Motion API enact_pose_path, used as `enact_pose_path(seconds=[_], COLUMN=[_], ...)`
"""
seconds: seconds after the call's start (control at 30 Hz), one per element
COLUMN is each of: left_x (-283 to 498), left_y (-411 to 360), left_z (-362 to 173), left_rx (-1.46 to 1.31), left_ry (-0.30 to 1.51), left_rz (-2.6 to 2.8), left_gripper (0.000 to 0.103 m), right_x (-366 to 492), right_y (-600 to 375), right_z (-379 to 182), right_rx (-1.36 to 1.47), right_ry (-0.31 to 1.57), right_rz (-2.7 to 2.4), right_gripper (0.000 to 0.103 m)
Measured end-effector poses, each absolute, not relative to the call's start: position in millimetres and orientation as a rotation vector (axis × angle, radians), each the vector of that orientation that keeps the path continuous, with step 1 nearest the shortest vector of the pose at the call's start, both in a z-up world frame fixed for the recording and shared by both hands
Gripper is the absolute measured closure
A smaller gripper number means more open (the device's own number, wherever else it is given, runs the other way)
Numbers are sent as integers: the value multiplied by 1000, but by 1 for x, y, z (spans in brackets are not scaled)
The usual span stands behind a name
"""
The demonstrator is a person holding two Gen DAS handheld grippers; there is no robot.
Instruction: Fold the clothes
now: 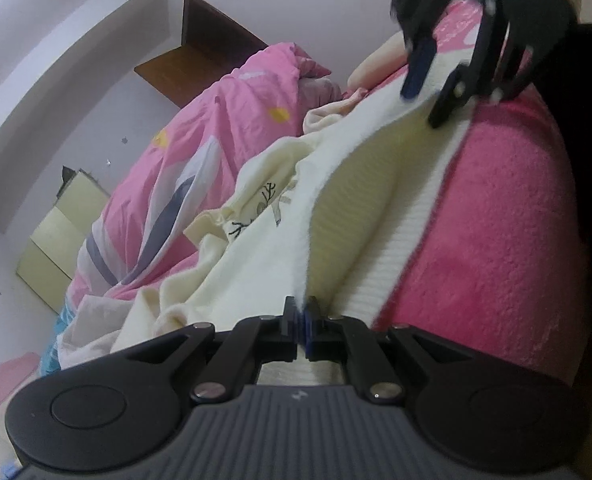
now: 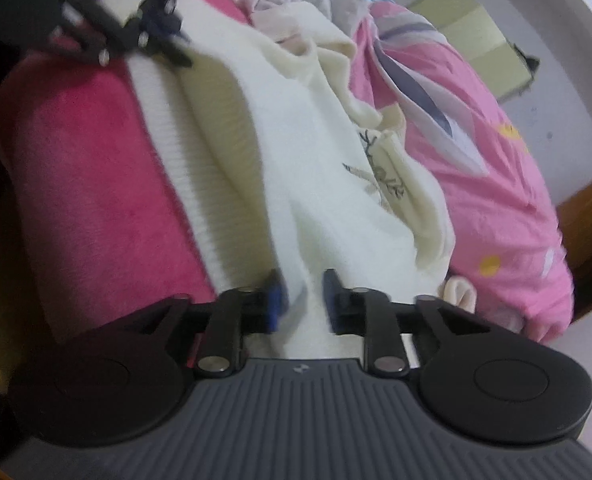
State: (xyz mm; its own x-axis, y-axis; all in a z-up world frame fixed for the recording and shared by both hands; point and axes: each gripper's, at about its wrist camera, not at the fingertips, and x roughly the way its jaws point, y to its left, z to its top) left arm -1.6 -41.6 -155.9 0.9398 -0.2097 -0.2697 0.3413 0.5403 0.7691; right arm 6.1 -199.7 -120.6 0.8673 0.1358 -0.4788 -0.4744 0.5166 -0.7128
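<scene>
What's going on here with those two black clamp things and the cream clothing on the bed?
A person is folding a cream garment on a bed with a bright pink blanket, working a hand-held gripper in each hand. The left gripper is shut on a folded edge of the garment. The right gripper has its jaws apart with the cloth between them, so it looks to be letting go. A pink patterned duvet lies bunched beside the garment.
</scene>
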Motion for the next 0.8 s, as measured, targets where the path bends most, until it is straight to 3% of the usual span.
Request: enact_pose_path(seconds=[0.1,0.33,0.43,0.5,0.7,0.8], left_x=[-4,-15,-17,-18,-19,-19], left_y=[-40,-39,-38,-38,-37,-37], left_z=[-155,-160,-162,-164,-169,-170], left_rx=[941,967,967,968,960,967], left_ry=[145,126,128,129,127,122], left_rz=[-330,-334,-335,-335,-328,-325], left_gripper=[99,99,99,99,99,99], right_x=[-6,15,49,71,122,135], right_y=[-212,-251,-247,-239,-206,-193], right_z=[-99,-32,-28,-35,-83,-97], right_rx=[-827,-296,-162,-104,-43,-63], right_ry=[434,456,526,614,872,832], right_rz=[455,606,591,606,580,553], right_gripper=[61,60,66,80,87,89])
